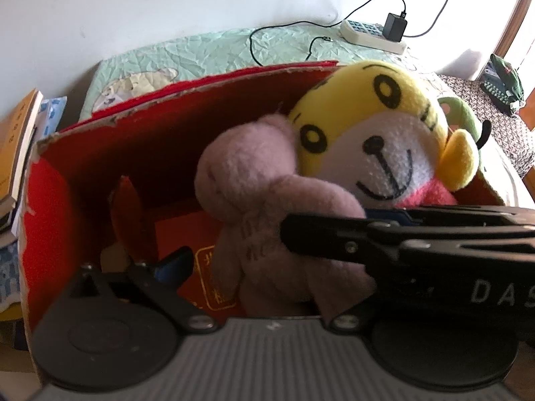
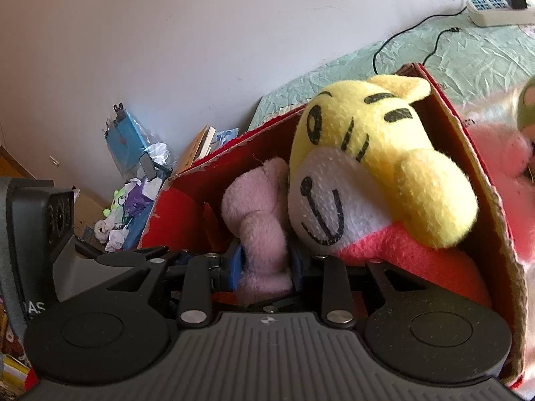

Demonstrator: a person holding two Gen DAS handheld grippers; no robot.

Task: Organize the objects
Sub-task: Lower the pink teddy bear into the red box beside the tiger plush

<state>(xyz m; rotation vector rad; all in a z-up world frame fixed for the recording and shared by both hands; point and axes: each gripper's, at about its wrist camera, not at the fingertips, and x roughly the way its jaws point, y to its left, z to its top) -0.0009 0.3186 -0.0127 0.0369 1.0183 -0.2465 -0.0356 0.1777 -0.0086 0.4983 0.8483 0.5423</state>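
A red cardboard box (image 1: 174,113) (image 2: 481,180) sits on a green bedspread. Inside lie a pink plush bear (image 1: 254,193) (image 2: 257,214) and a yellow tiger plush (image 1: 378,123) (image 2: 378,153) with a white face and red body. My right gripper (image 2: 265,262) is shut on the pink bear's lower body, its blue pads pressing both sides. In the left wrist view the right gripper's black body (image 1: 418,244) crosses in front of the bear. My left gripper (image 1: 254,260) is open around the bear, its left finger (image 1: 174,264) beside it; the right finger is hidden.
A white power strip (image 1: 371,35) (image 2: 498,8) with a black adapter and cables lies on the bedspread (image 1: 214,50) by the wall. Books (image 1: 16,147) stand left of the box. A pile of bags and small toys (image 2: 130,180) sits on the floor. Another pink plush (image 2: 501,153) lies right of the box.
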